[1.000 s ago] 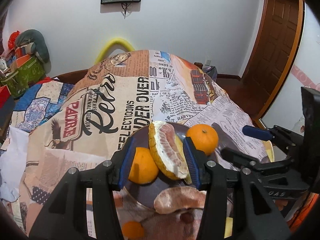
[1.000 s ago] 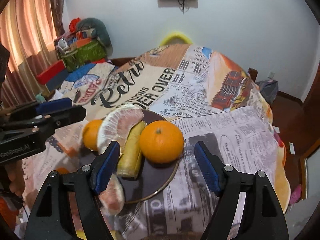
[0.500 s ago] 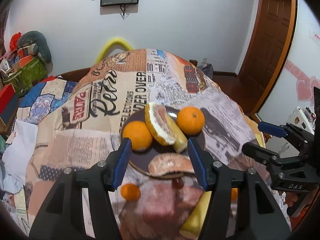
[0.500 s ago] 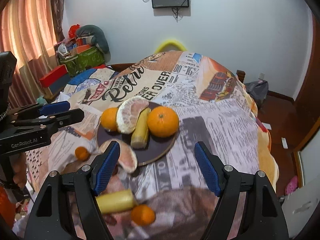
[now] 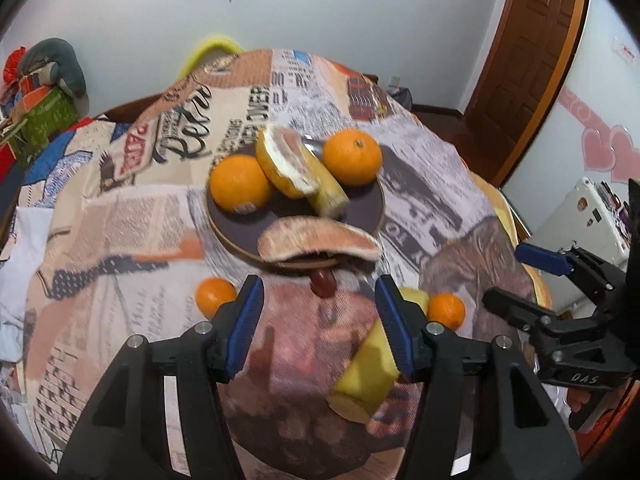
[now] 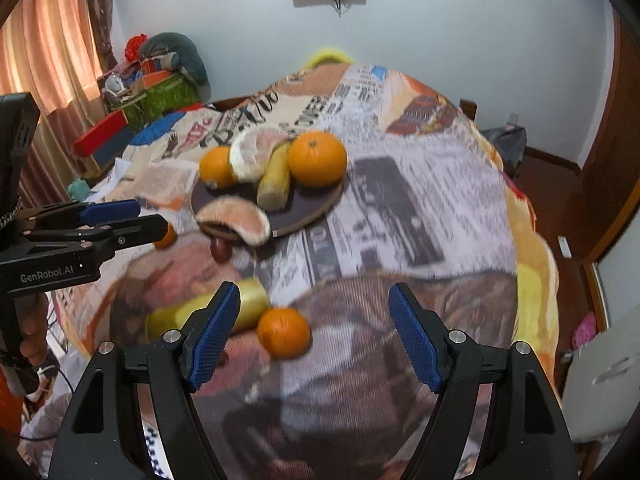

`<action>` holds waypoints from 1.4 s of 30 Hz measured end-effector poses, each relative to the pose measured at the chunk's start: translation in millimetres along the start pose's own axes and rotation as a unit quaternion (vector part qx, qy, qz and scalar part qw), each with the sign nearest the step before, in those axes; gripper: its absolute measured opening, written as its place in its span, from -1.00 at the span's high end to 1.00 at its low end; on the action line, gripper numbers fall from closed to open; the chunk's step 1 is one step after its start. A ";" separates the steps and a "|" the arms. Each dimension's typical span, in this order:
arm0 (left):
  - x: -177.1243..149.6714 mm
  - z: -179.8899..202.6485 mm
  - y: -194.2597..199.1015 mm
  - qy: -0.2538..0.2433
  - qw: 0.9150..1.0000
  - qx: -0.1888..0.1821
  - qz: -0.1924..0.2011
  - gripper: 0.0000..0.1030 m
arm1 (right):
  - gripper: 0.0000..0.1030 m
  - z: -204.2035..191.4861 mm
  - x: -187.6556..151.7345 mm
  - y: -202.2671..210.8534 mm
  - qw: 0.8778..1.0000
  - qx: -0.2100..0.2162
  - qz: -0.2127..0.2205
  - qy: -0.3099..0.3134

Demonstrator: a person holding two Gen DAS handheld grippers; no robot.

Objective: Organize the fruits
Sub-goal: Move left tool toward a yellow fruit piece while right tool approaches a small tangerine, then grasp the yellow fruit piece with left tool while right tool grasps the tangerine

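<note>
A dark round plate (image 5: 360, 208) (image 6: 312, 208) holds two oranges (image 5: 240, 188) (image 5: 352, 162), a pomelo wedge (image 5: 286, 166), a banana piece (image 5: 326, 192) and a second pomelo wedge (image 5: 316, 242) lying over its near rim. On the cloth lie a grape (image 5: 322, 282), two small oranges (image 5: 214, 300) (image 6: 283, 332) and a yellow banana piece (image 6: 208, 314). My left gripper (image 5: 320, 324) is open and empty, above the cloth near the plate. My right gripper (image 6: 314, 332) is open and empty, above the small orange.
The table (image 6: 420, 200) wears a newspaper-print cloth and falls away at the right. Boxes and cushions (image 6: 156, 80) are piled at the back left. A wooden door (image 5: 524, 60) and a white case (image 5: 580, 216) stand at the right.
Both grippers have drawn back and up from the plate, staying open. The loose banana piece, small oranges and grape have come into view.
</note>
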State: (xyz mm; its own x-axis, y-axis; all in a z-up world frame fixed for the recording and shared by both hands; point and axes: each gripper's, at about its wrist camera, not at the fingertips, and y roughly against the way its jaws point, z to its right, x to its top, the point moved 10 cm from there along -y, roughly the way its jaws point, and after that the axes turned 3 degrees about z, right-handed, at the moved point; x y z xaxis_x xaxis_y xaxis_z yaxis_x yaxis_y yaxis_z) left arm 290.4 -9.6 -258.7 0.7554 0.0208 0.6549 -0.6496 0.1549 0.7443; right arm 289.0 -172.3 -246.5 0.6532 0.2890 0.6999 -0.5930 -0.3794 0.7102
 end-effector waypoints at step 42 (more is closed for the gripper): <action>-35.0 57.8 -72.9 -0.060 0.995 -0.041 -0.074 0.14 | 0.34 20.2 -40.3 -17.2 0.996 0.049 -0.041 -0.070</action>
State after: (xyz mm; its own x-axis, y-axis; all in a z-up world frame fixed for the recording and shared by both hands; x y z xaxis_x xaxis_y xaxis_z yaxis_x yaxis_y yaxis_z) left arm 306.3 -78.7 -328.4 0.8233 -0.1247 0.5537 -0.5192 0.2285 0.8235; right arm 282.4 -195.2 -288.5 0.7606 0.2001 0.6177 -0.4909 -0.4455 0.7487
